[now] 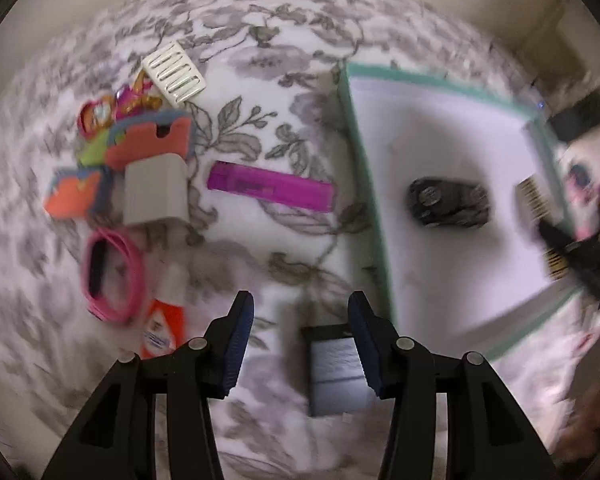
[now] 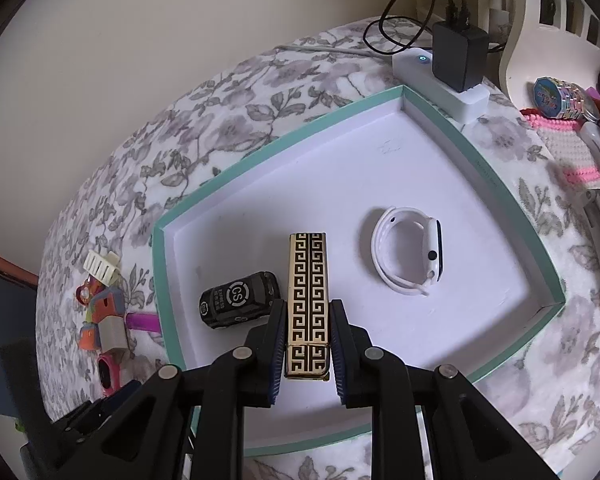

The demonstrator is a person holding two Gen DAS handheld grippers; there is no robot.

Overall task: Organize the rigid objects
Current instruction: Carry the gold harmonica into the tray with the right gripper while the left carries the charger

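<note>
Floral bedspread (image 2: 260,92) carries a teal-rimmed white cardboard tray (image 2: 476,160). The right gripper (image 2: 306,344) is clamped on the sides of a rigid, glossy gold-and-black key-patterned bar (image 2: 308,280) over the tray's near edge; it looks slippery. The left gripper (image 1: 300,344) stands part open and holds nothing, with a small grey rectangular block (image 1: 336,376) below between its fingers.

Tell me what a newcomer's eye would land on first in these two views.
First, the gold-and-black patterned bar clamped in the right hand-held gripper over the teal-rimmed box, with a black toy car to its left and a white smartwatch to its right. Then, in the left wrist view, the bright purple marker on the floral cloth beside a heap of colourful toys.
</note>
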